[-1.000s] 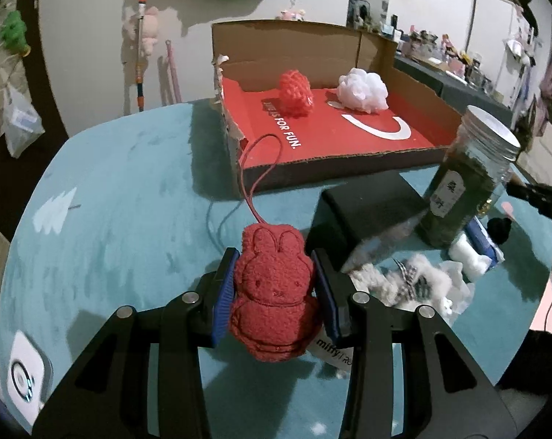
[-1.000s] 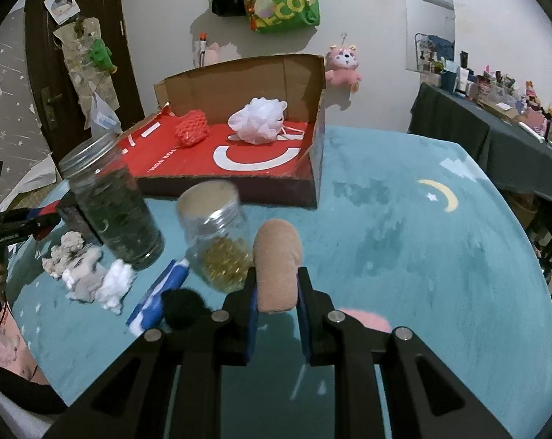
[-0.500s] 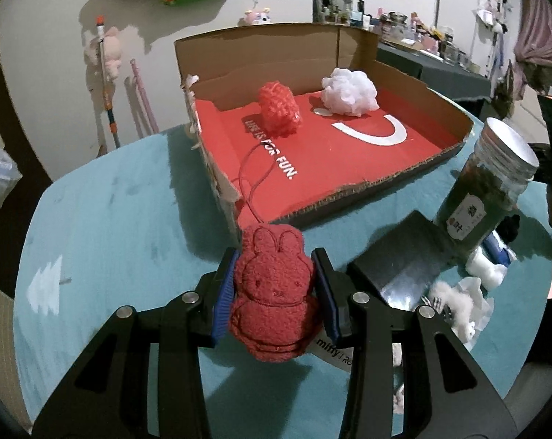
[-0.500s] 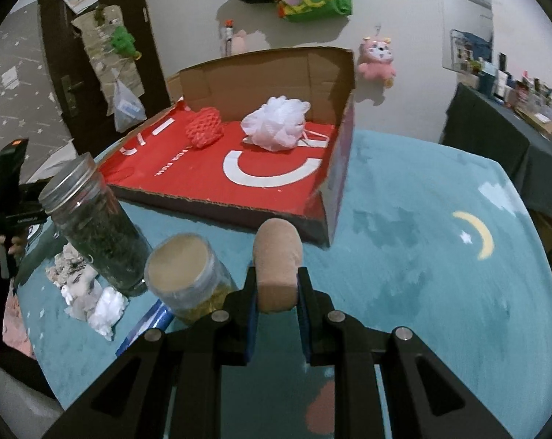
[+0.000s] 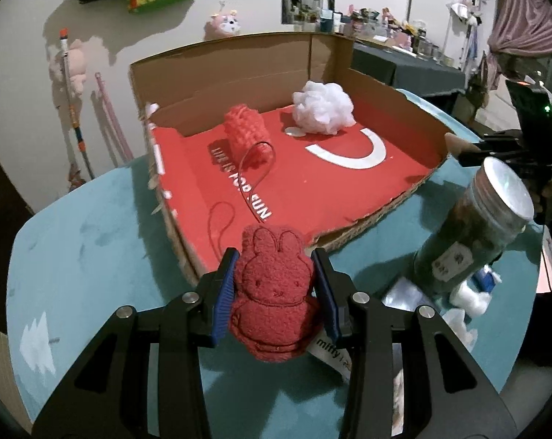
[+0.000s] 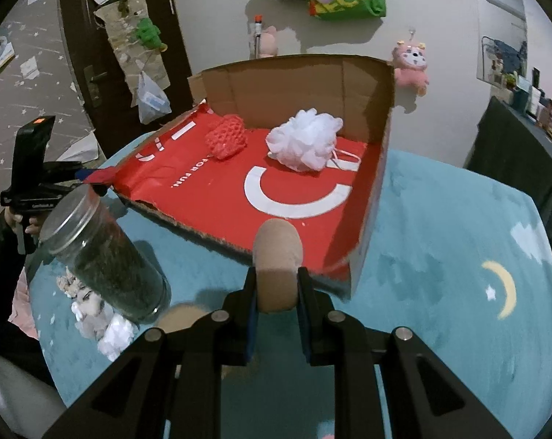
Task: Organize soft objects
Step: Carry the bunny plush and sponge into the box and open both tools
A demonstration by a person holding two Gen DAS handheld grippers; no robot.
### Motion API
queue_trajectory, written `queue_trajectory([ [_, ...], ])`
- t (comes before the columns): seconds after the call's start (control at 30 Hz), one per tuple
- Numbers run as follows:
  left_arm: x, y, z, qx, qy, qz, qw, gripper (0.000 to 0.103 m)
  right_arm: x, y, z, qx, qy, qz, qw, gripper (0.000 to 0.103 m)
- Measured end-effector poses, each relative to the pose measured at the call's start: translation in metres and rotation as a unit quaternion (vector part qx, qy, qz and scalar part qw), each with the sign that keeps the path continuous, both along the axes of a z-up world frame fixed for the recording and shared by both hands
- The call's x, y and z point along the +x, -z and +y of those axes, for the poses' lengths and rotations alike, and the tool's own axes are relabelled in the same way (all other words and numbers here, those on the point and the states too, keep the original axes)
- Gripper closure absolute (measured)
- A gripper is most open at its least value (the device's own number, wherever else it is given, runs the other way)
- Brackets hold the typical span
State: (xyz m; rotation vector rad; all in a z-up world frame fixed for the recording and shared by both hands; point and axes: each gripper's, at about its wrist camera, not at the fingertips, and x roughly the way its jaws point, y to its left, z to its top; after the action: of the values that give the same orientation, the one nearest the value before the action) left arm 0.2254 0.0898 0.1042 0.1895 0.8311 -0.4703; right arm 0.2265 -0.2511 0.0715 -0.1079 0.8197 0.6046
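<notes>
Carrying both softies over: red bunny plush (image 5: 272,294) squeezed in the left gripper (image 5: 274,292), tan foam piece (image 6: 278,269) pinched in the right gripper (image 6: 276,294), both hovering at the cardboard box (image 6: 375,197) front edge. Clear the rim before releasing. Box looms closer than a second ago.

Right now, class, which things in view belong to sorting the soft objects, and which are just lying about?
Belong:
red bunny plush in left gripper
tan plush in right gripper
red-lined box
white pouf
red knitted piece

Lying about:
dark-filled jar
wall toys
</notes>
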Motion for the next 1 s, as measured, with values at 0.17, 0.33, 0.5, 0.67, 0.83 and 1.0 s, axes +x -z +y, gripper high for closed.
queue_trajectory([
  [0.17, 0.022, -0.001, -0.015, 0.001, 0.002, 0.018, 0.9998, 0.065, 0.015, -0.005, 0.015, -0.015, -0.018, 0.003, 1.000, 0.083],
  [0.33, 0.045, -0.001, -0.026, 0.007, -0.029, 0.042, 0.9987, 0.065, 0.037, -0.009, 0.030, -0.032, -0.005, 0.012, 0.999, 0.083],
  [0.5, 0.073, 0.006, -0.038, 0.034, -0.061, 0.063, 0.9956, 0.065, 0.068, -0.009, 0.049, -0.071, 0.026, 0.030, 0.997, 0.083],
  [0.67, 0.099, 0.015, -0.046, 0.064, -0.090, 0.085, 0.9903, 0.065, 0.101, 0.001, 0.062, -0.118, 0.056, 0.061, 0.990, 0.083],
  [0.83, 0.116, 0.026, -0.047, 0.087, -0.111, 0.101, 0.9848, 0.065, 0.129, 0.014, 0.073, -0.167, 0.080, 0.087, 0.979, 0.083],
  [1.0, 0.126, 0.030, -0.043, 0.091, -0.121, 0.107, 0.9827, 0.065, 0.142, 0.025, 0.084, -0.195, 0.079, 0.091, 0.973, 0.082],
])
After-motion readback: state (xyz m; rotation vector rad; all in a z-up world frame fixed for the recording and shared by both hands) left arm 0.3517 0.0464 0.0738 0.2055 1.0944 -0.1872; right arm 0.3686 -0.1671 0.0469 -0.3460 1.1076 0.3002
